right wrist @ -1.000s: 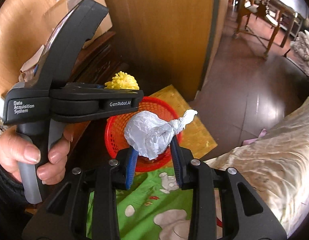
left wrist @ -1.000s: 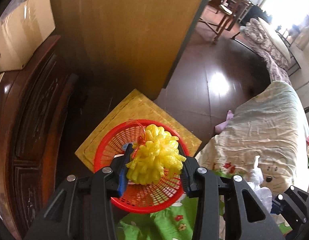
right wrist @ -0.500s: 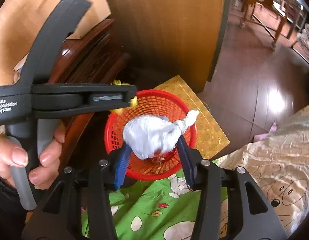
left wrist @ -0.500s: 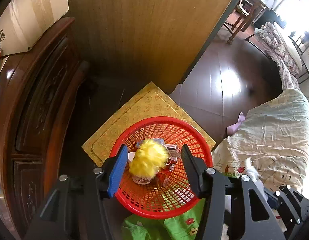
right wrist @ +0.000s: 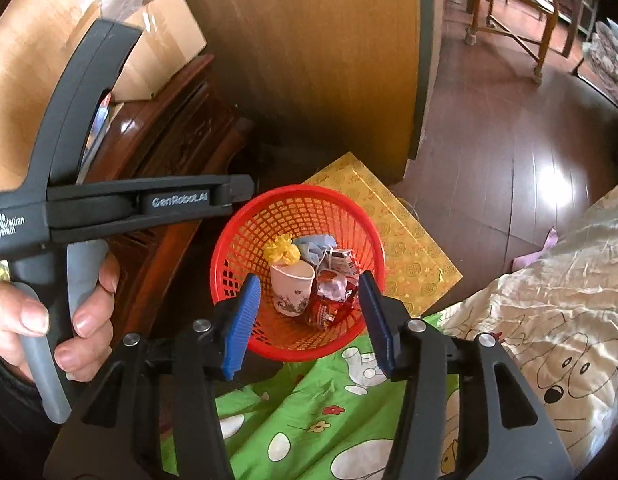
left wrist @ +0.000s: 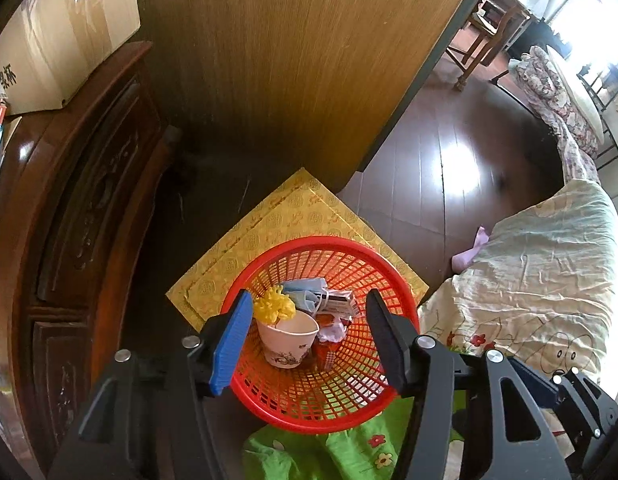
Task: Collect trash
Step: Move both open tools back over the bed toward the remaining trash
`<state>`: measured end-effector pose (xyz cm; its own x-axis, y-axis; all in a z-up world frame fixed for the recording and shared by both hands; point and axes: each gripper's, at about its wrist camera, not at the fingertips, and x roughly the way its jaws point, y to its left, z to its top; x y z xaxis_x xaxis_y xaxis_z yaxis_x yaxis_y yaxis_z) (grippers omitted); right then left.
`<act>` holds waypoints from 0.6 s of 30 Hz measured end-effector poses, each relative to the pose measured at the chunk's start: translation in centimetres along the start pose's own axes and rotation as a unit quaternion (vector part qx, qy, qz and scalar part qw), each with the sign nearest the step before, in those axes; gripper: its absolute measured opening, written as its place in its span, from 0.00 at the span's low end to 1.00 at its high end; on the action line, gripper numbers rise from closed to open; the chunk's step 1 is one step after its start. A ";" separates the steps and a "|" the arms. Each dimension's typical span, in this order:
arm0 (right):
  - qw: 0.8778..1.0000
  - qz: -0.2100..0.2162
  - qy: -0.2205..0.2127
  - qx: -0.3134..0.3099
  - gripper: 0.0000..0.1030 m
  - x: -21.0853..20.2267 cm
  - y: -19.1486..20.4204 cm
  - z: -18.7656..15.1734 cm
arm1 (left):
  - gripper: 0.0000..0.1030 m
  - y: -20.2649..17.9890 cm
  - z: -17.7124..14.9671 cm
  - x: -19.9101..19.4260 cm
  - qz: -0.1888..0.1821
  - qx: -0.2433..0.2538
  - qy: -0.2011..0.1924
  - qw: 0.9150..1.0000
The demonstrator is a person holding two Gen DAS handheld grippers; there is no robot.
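Note:
A red plastic basket (left wrist: 309,408) stands on the floor beside the bed; it also shows in the right wrist view (right wrist: 237,240). In it lie a yellow foam ball (left wrist: 274,307), a white paper cup (left wrist: 287,338), a blue face mask (left wrist: 307,294), a small carton (left wrist: 341,304) and a red wrapper (left wrist: 329,350). The yellow ball (right wrist: 282,251) and cup (right wrist: 291,286) show in the right wrist view too. My left gripper (left wrist: 309,338) is open and empty above the basket. My right gripper (right wrist: 309,318) is open and empty above it. The white plastic bag is not visible.
The basket rests on a yellow patterned board (left wrist: 269,232). A dark carved wooden cabinet (left wrist: 69,220) with a cardboard box (left wrist: 61,36) on top stands to the left. A wooden panel (left wrist: 289,60) is behind. The bed with a green and cream quilt (right wrist: 529,320) is right.
Both grippers opened over the basket. The yellow ball dropped from the left gripper into the basket. The white bag left the right gripper and is no longer seen.

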<state>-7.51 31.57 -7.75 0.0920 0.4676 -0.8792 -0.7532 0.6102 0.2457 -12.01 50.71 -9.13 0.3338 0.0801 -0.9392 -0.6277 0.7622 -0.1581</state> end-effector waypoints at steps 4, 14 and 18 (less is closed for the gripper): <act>1.000 -0.015 -0.017 0.013 0.58 -1.6 -0.7 0.0 | 0.58 -0.8 0.0 -0.8 -0.002 0.009 -0.006 1.000; 0.992 -0.047 -0.088 0.075 0.67 -9.5 -5.6 -1.7 | 0.62 -6.0 -0.6 -3.4 -0.020 0.058 -0.022 0.998; 0.985 -0.060 -0.118 0.107 0.71 -12.5 -8.4 -3.5 | 0.67 -8.9 -1.2 -4.6 -0.026 0.086 -0.031 0.996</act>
<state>-4.61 18.34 -0.24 0.3394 0.5049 -0.7937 -0.5758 0.7787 0.2492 -8.80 42.74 -3.75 0.4084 0.0725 -0.9099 -0.4810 0.8643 -0.1471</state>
